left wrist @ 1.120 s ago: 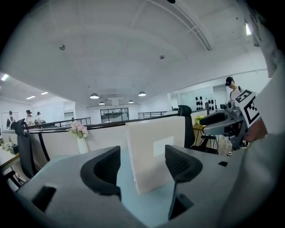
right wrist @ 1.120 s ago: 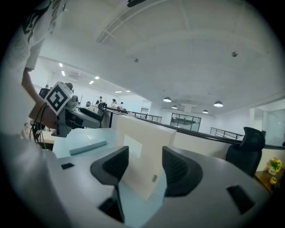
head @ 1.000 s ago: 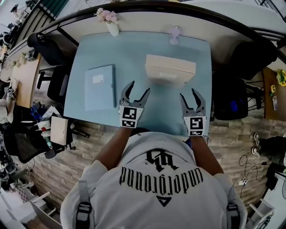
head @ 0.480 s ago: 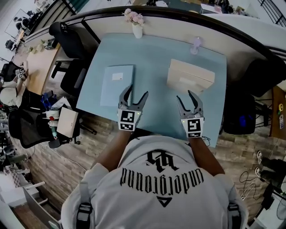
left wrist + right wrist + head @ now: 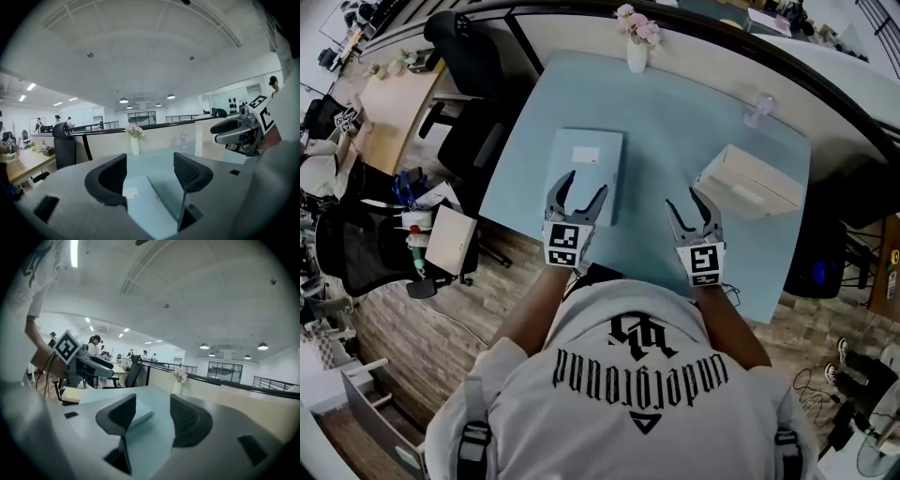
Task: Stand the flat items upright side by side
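A flat pale-blue box (image 5: 589, 169) with a small white label lies on the light-blue table (image 5: 684, 141). My left gripper (image 5: 584, 185) hovers open over its near edge, and the box (image 5: 147, 199) shows below and between the empty jaws of that gripper (image 5: 150, 171). A beige box (image 5: 748, 183) sits at the table's right; in the left gripper view it (image 5: 199, 139) shows as a tall pale slab. My right gripper (image 5: 687, 202) is open and empty over bare table between the two boxes, and in its own view the right gripper (image 5: 152, 413) points toward the blue box (image 5: 140, 414).
A white vase of pink flowers (image 5: 636, 45) stands at the table's far edge, and a small clear stand (image 5: 758, 108) at the far right. A curved partition runs behind. Black office chairs (image 5: 473, 56) and a side desk are to the left; wood floor lies below the near edge.
Both grippers have swung left across the table. The left one went from bare table right of the blue box to over its near edge. The beige box now lies farther right of the right gripper.
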`<state>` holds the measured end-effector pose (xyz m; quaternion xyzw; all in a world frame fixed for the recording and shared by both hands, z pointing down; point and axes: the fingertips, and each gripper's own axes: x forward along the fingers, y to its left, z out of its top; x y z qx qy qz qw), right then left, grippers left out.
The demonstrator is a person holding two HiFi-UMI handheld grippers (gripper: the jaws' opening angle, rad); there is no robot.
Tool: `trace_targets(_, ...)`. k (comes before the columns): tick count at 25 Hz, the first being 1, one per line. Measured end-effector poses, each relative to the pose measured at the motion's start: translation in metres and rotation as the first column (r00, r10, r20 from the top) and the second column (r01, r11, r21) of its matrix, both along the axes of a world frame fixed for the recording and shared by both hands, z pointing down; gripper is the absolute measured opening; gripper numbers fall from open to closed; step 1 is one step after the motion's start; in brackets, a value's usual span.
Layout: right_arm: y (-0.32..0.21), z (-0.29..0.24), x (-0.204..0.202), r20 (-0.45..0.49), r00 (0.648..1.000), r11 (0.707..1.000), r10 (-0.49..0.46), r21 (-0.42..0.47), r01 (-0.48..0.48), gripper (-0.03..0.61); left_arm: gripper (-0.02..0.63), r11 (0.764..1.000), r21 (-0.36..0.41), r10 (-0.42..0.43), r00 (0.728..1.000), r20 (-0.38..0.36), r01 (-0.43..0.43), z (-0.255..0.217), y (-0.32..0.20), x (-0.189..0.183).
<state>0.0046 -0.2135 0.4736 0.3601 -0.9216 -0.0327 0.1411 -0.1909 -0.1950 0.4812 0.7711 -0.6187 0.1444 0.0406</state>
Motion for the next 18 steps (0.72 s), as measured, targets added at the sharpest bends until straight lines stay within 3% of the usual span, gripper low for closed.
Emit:
trace_targets(8,-0.032,0.035,-0.111,-0.018,1.0,0.996,0.0,-0.09,-0.001,0.234,0.324,0.996,-0.09,0.012,1.0,-0.017,-0.013,0.038,-0.028,-0.107)
trace_targets(15,-0.049,0.059,-0.167,-0.04,0.998,0.988,0.038,-0.15,-0.044,0.233,0.324,0.985,-0.165,0.047,0.998,-0.04,-0.053,0.07,-0.047,-0.159)
trace_targets(18,-0.059,0.094,-0.177,-0.054,0.997,0.962,0.054,-0.264,-0.067,0.233,0.324,0.963,-0.259,0.057,0.996,-0.07,-0.073,0.101,-0.054,-0.17)
